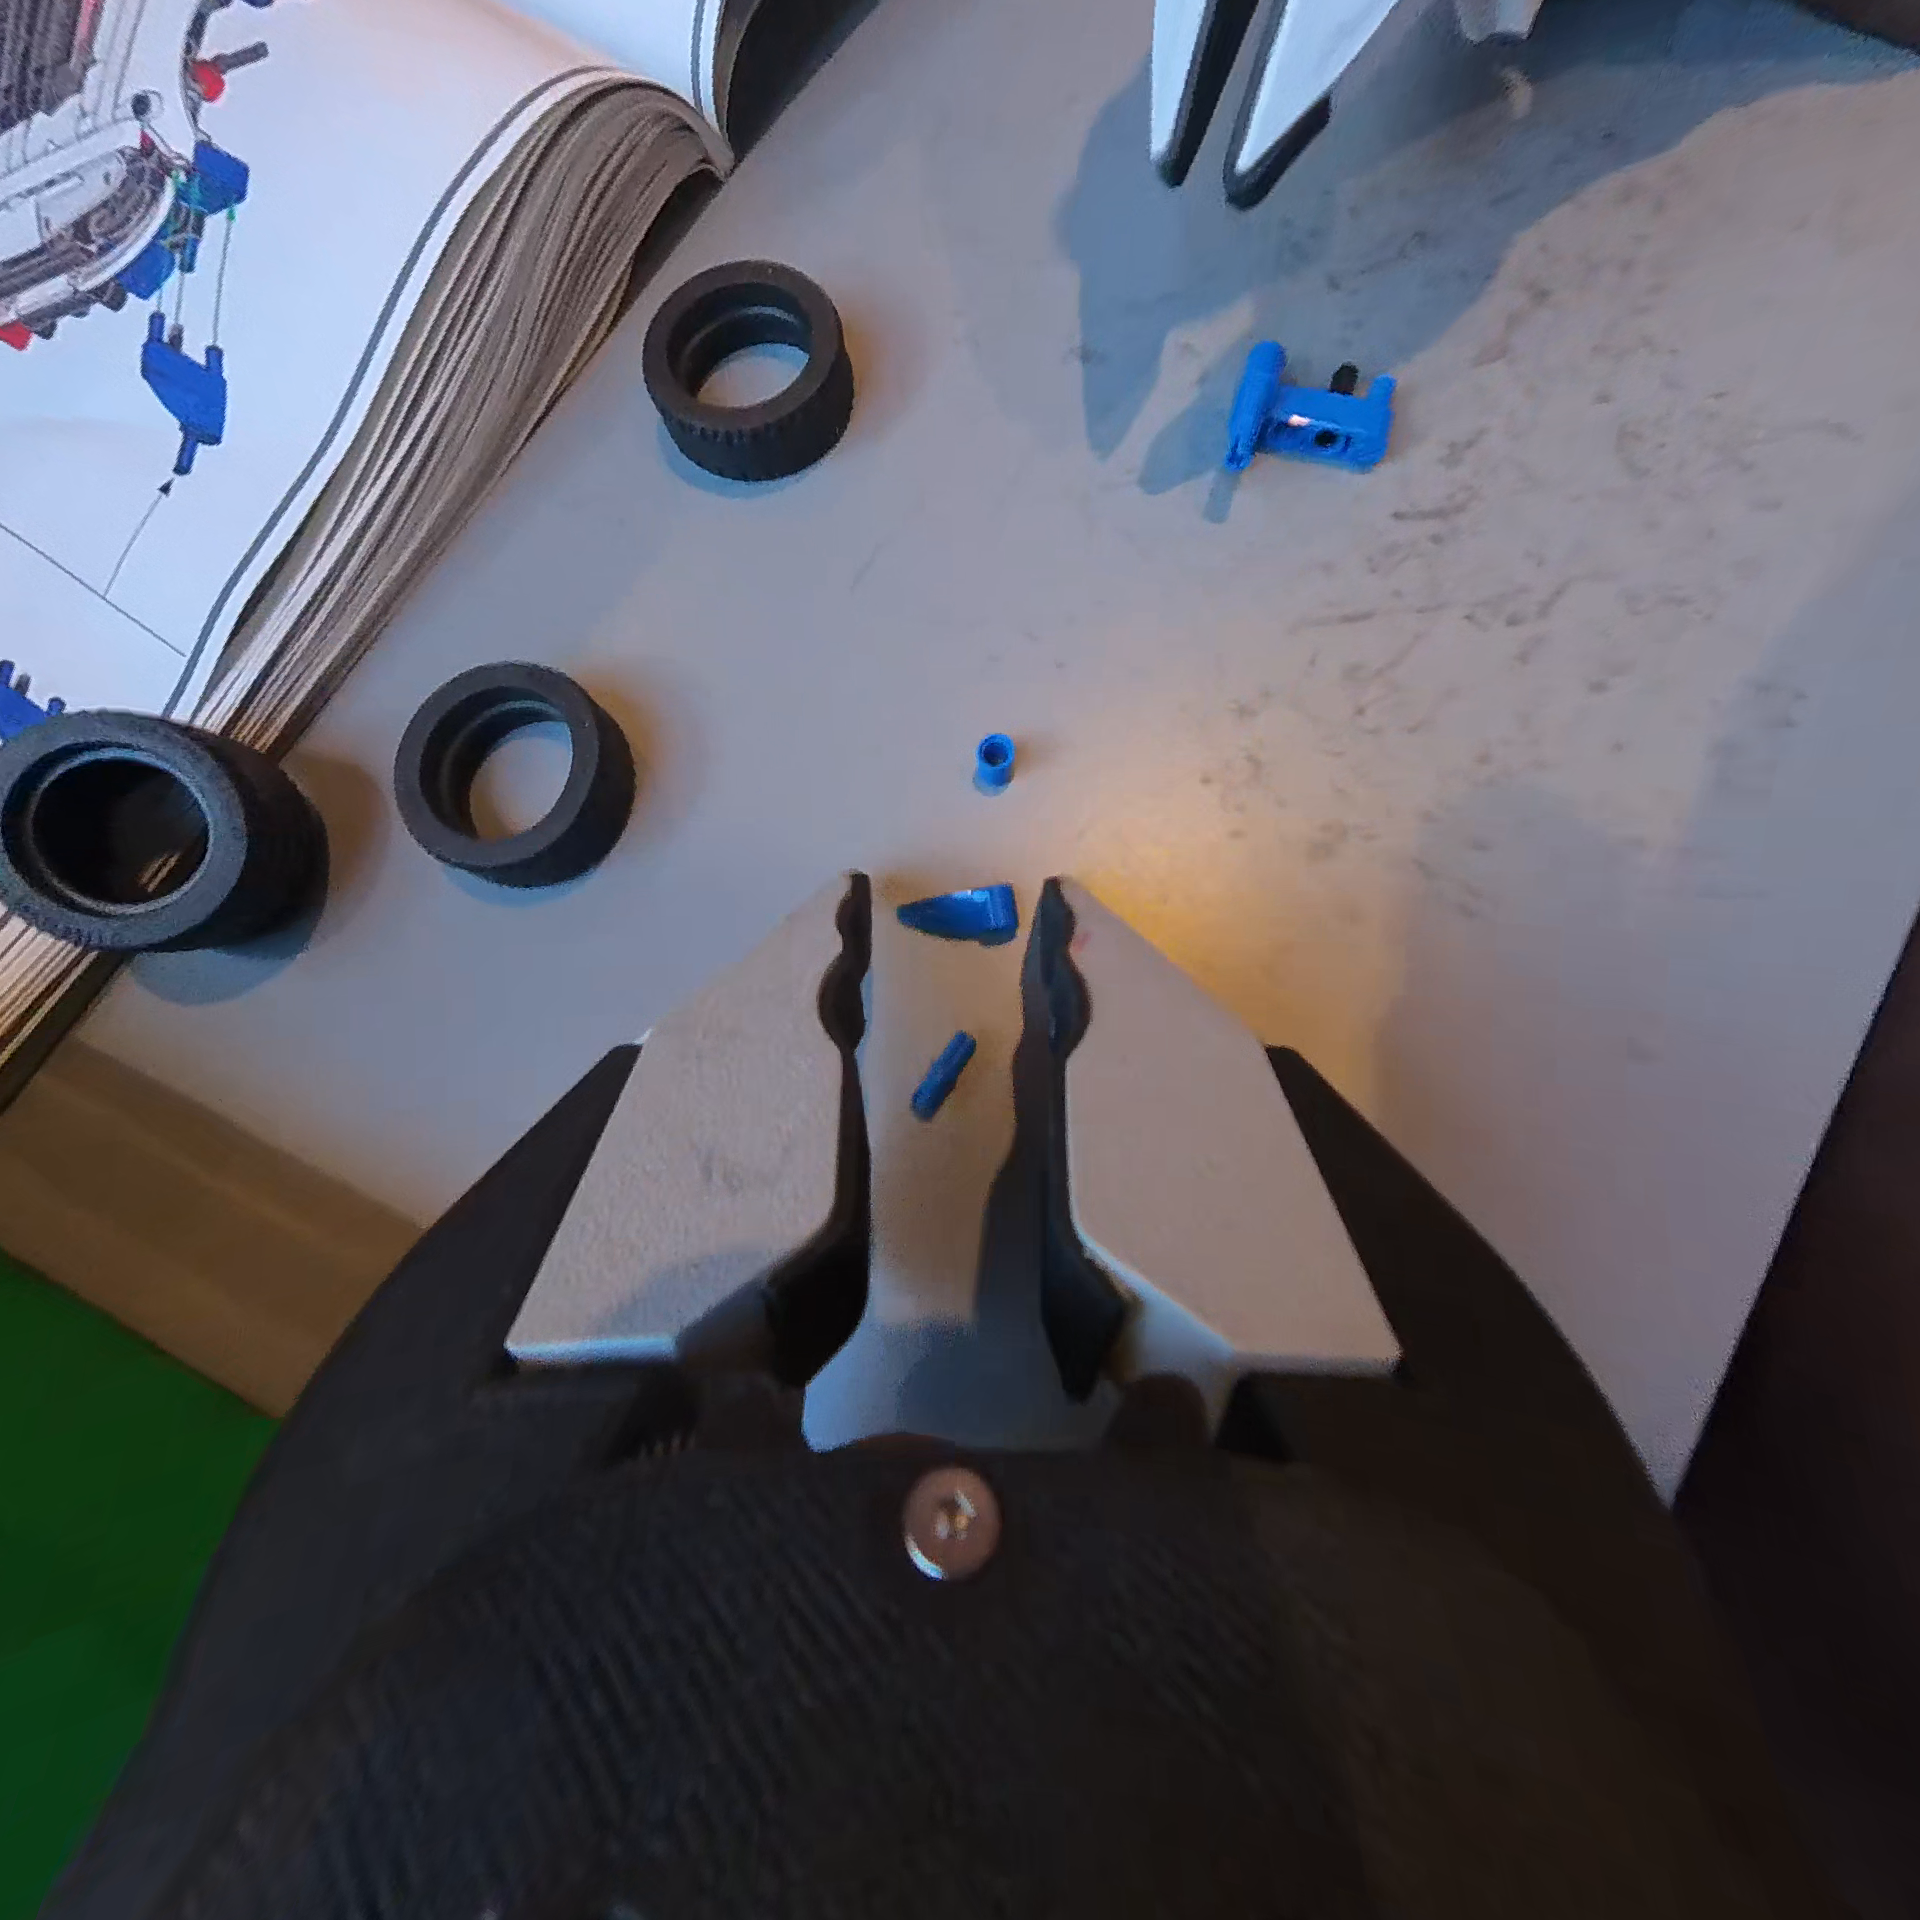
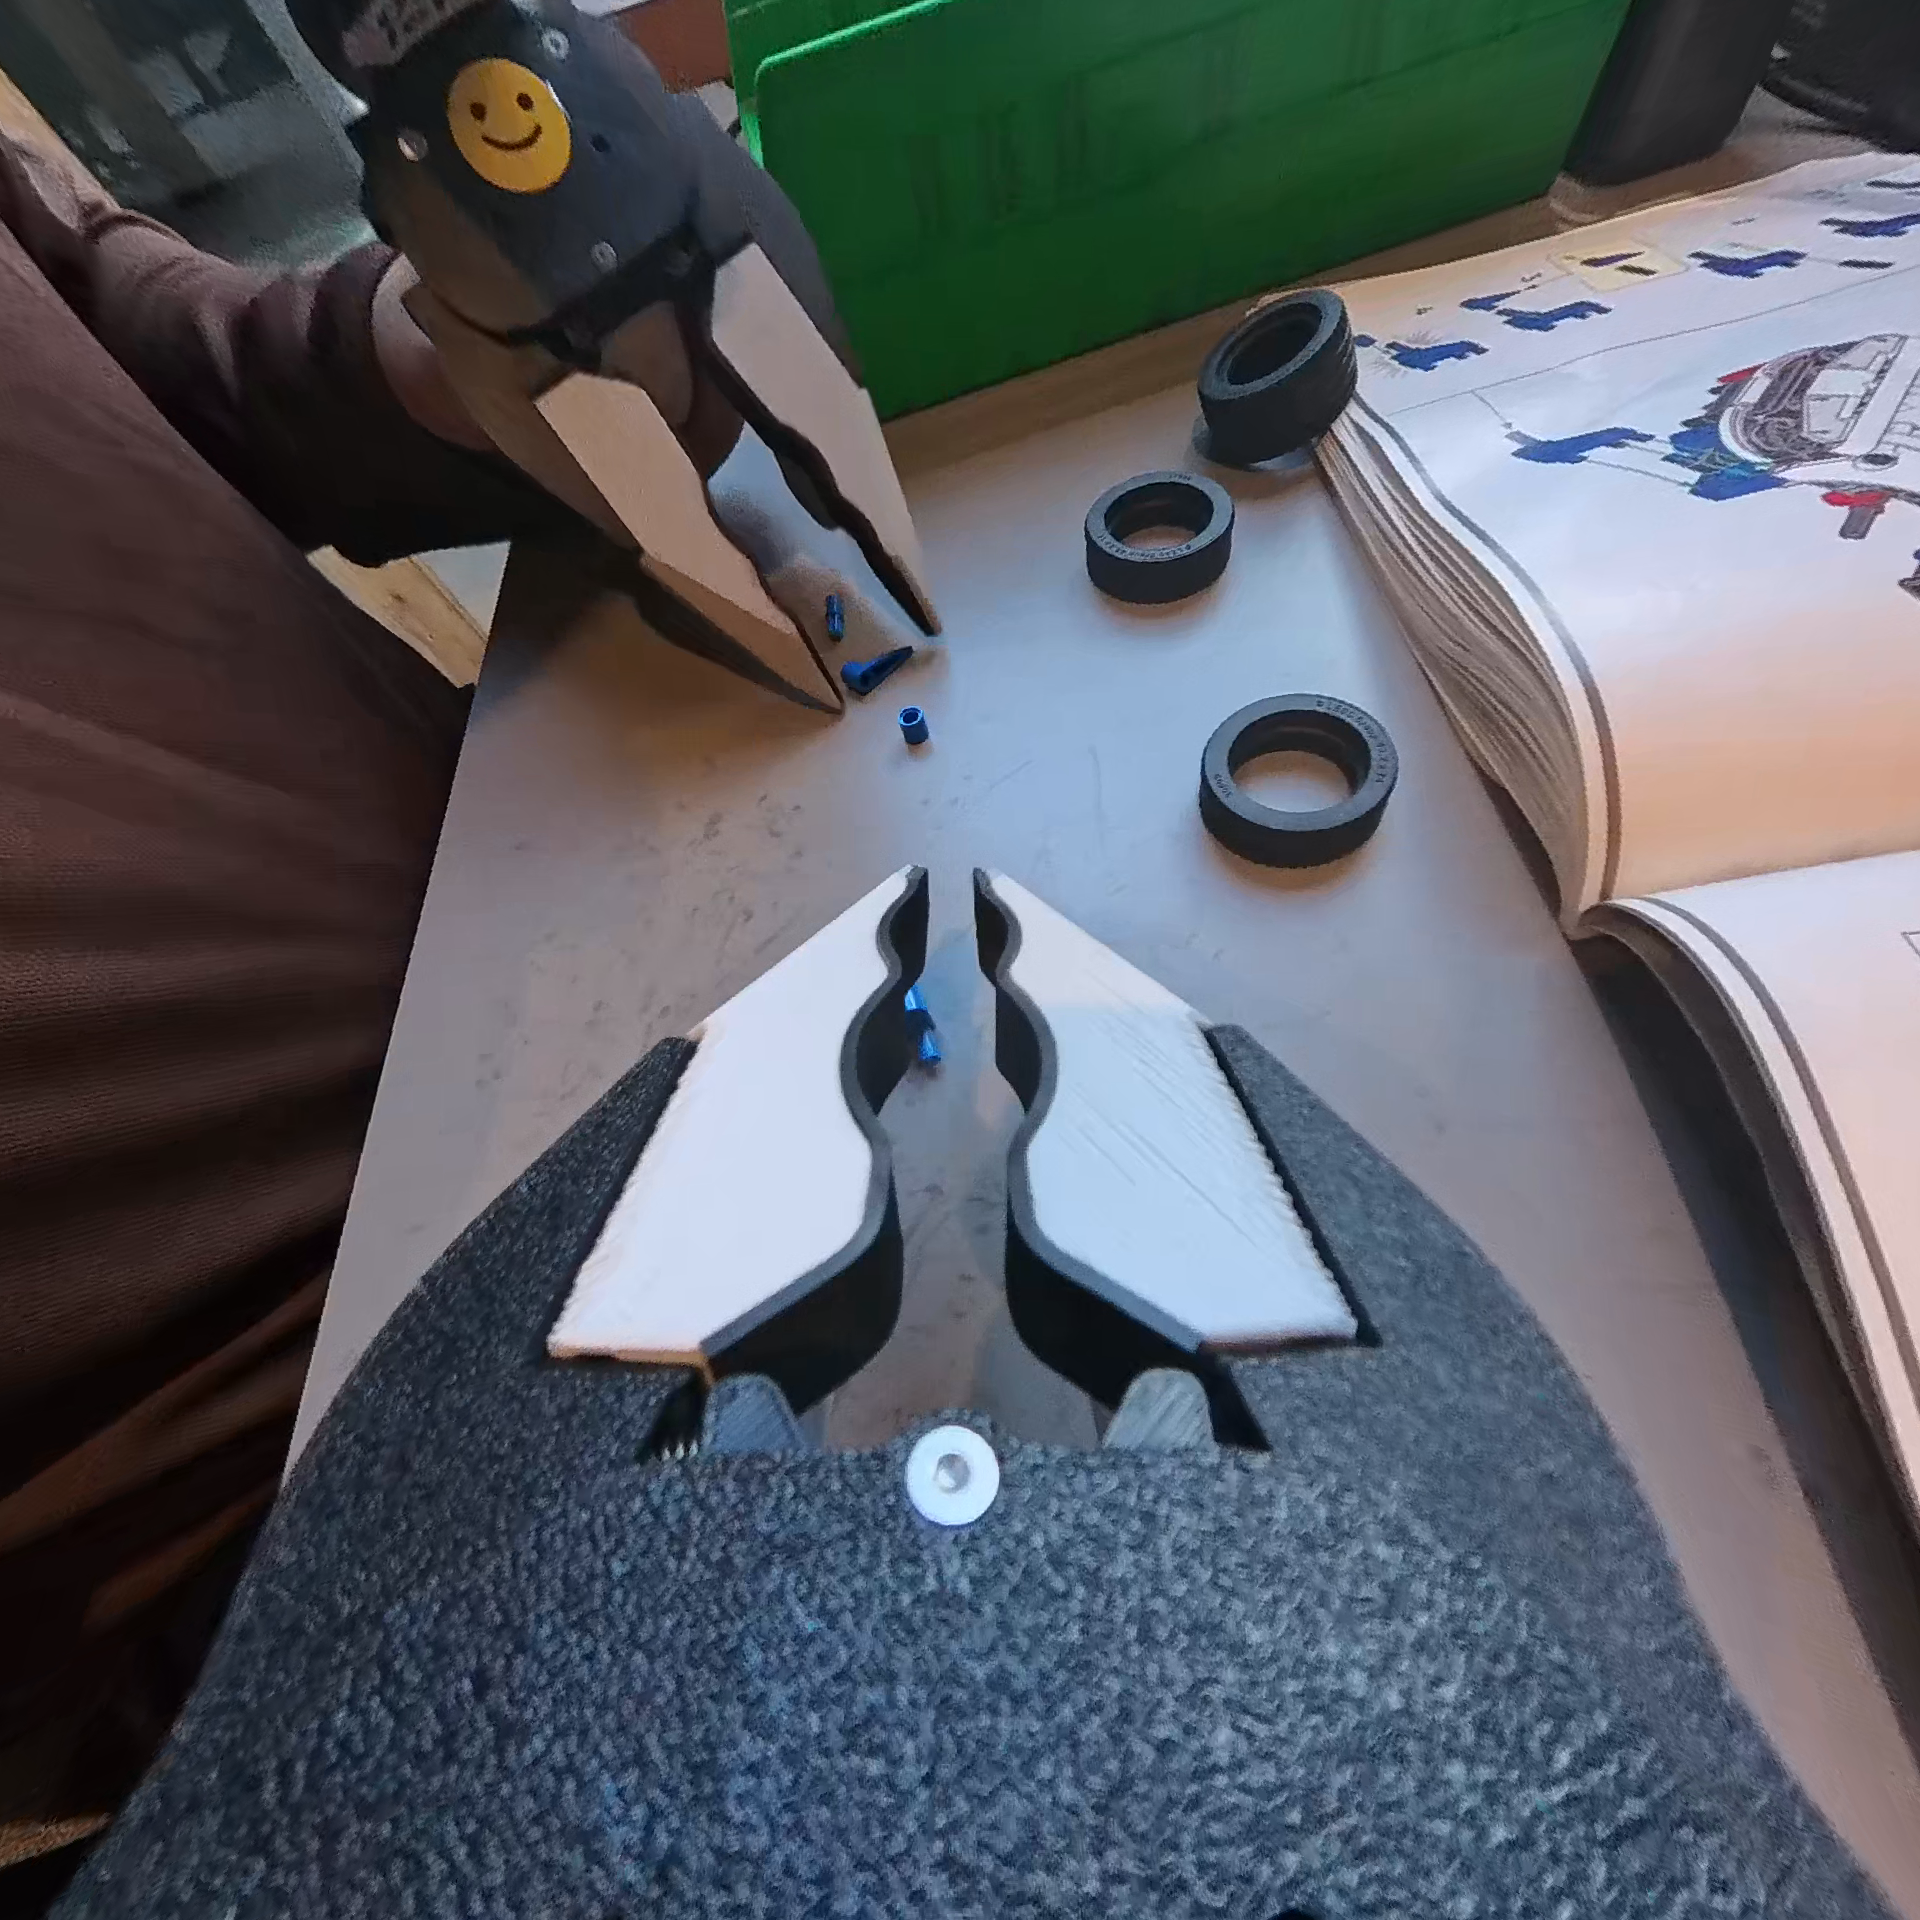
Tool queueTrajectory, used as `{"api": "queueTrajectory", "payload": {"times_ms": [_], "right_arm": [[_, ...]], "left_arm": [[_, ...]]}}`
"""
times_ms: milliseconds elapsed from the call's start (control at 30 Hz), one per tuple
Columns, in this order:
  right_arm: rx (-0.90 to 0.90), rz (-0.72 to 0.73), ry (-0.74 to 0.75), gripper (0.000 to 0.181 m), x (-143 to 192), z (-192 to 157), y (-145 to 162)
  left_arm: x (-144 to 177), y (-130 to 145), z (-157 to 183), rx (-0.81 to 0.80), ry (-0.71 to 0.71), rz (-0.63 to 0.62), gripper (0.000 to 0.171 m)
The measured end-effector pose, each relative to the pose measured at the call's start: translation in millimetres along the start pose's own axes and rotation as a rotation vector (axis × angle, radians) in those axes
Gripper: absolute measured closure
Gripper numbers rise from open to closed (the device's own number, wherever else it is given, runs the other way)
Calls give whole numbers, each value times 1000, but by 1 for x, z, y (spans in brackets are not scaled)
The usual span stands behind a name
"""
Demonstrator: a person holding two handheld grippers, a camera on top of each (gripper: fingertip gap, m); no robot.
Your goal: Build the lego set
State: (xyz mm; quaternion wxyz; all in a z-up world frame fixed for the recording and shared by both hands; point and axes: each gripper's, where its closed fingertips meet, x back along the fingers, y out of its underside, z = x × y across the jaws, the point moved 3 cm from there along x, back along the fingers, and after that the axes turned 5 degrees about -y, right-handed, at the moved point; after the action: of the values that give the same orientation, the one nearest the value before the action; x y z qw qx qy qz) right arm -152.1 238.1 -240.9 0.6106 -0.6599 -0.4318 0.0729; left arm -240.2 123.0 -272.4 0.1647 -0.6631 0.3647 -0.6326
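L gripper (image 1: 951, 894) released, tips astride blue wedge pc (image 1: 961, 912); R gripper (image 2: 951, 883) released, nothing held.

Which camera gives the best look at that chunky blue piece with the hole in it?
The left wrist view: the blue assembly lies in the open on the table, fully visible. In the right wrist view only a sliver of blue shows between the fingers, possibly the same piece.

You work in dim, mixed light: a warm orange patch glows on the grey surface (image 1: 1195, 914) just past your left gripper (image 1: 954, 885), while cool bluish shadows fall beneath the right gripper (image 1: 1242, 156) and the blue assembly (image 1: 1311, 410). Wide-angle distortion bends the booklet (image 2: 1683, 623) at the edges. The casings nearest both lenses look soft, and the green bin (image 2: 1143, 177) is blurred.
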Motion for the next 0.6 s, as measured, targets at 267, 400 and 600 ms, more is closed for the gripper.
{"api": "queueTrajectory", "payload": {"times_ms": [267, 400, 600], "right_arm": [[-51, 43, -13, 172, 4, 5, -3], [-67, 52, -24, 171, 5, 7, -4], [-86, 62, -34, 171, 5, 9, -6]], "left_arm": [[-1, 0, 1, 37, 55, 26, 147], [-2, 1, 0, 56, 77, 36, 150], [-2, 1, 0, 52, 85, 40, 155]]}}
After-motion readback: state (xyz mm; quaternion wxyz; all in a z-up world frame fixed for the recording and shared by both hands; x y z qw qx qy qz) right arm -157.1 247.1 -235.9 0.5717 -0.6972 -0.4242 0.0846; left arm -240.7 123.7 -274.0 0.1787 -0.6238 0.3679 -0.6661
